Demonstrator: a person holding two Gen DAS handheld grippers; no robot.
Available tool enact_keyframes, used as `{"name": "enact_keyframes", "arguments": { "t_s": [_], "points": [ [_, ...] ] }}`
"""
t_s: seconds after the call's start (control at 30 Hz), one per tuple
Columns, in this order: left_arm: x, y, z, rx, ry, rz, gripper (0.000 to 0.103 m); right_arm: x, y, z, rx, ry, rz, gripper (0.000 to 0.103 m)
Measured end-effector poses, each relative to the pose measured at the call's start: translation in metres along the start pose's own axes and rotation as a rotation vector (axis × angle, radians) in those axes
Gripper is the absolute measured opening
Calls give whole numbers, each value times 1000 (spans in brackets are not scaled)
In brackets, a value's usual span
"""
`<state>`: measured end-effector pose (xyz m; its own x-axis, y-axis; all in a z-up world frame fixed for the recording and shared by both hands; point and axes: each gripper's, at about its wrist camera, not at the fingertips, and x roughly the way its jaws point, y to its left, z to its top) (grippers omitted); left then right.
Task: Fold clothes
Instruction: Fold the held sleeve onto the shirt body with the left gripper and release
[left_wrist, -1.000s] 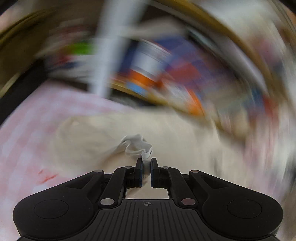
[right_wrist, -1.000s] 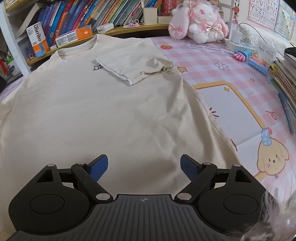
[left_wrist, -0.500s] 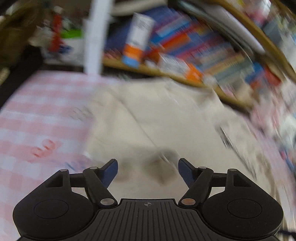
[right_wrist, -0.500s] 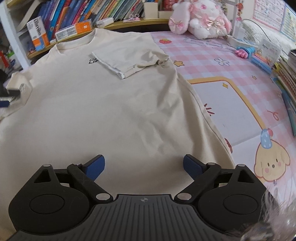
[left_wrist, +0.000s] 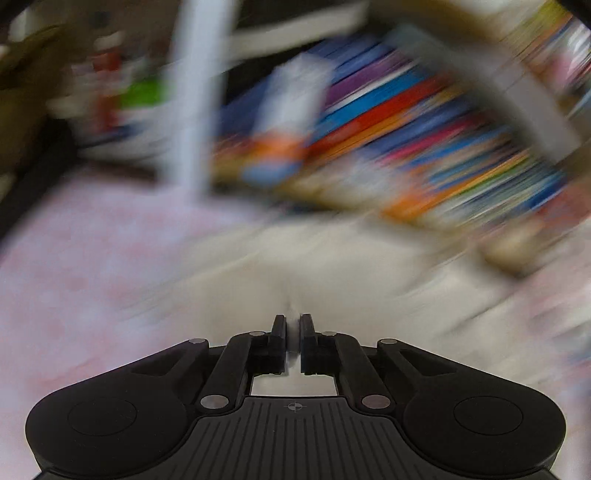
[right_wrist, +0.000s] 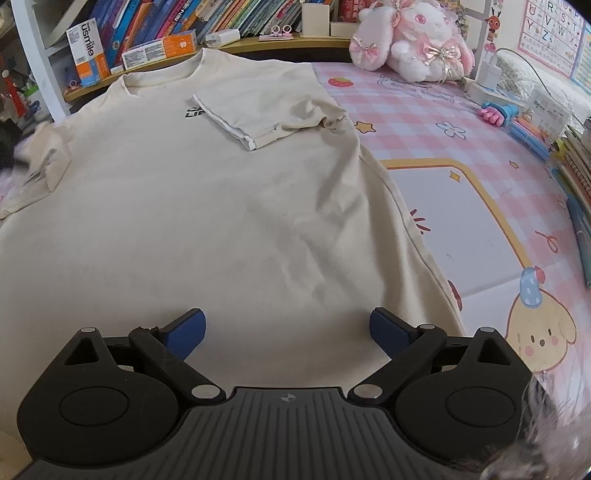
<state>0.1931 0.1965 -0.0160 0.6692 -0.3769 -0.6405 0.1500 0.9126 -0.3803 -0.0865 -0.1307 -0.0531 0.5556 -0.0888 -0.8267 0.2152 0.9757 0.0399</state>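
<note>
A cream T-shirt (right_wrist: 221, 221) lies flat, front up, on a pink checked mat (right_wrist: 424, 122). Its right sleeve (right_wrist: 255, 110) is folded in over the chest. The left sleeve (right_wrist: 44, 162) is rumpled and blurred at the far left edge. In the heavily blurred left wrist view, my left gripper (left_wrist: 293, 328) is closing over the shirt (left_wrist: 332, 266), its jaws almost together with a thin strip of pale cloth between the pads. My right gripper (right_wrist: 288, 328) hovers wide open over the shirt's lower part, with nothing between its fingers.
A shelf of books (right_wrist: 166, 22) and boxes runs along the back edge. A pink plush rabbit (right_wrist: 410, 48) sits at the back right. Pens, toys and stacked books (right_wrist: 532, 129) line the right side.
The left gripper let go of bunched cloth, opened wide over the shirt, then closed again on cloth while moving sideways. The right gripper opened a little wider and stayed in place.
</note>
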Motion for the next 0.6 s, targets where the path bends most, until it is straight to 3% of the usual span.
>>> {"name": "enact_keyframes", "arguments": {
  "t_s": [0.03, 0.07, 0.13, 0.17, 0.27, 0.33, 0.4, 0.53, 0.6],
  "points": [
    [2, -6, 10, -28, -7, -129, 25, 0, 1, 0, -2, 2, -4, 96],
    [4, -6, 18, -49, 2, -184, 43, 1, 1, 1, -5, 5, -8, 96],
    [-3, 6, 28, -91, -46, -179, 66, 1, 3, 1, -12, 10, -12, 96],
    [-10, 17, 31, -116, -90, -146, 70, 0, 2, 0, -13, 10, -10, 96],
    [-13, 55, 31, -160, -87, 40, 67, -2, -2, -4, -10, 5, -7, 96],
    [-4, 72, 24, -142, -34, 172, 65, -3, -4, -5, -1, 1, -12, 96],
    [10, 81, 15, -109, 21, 242, 65, -3, -3, -5, 0, 3, -19, 97],
    [31, 87, 7, -112, 31, 210, 65, -1, 0, -4, 0, 12, -32, 99],
    [40, 89, 6, -123, 27, 180, 43, -1, 1, -3, 5, 16, -36, 99]
  ]
}}
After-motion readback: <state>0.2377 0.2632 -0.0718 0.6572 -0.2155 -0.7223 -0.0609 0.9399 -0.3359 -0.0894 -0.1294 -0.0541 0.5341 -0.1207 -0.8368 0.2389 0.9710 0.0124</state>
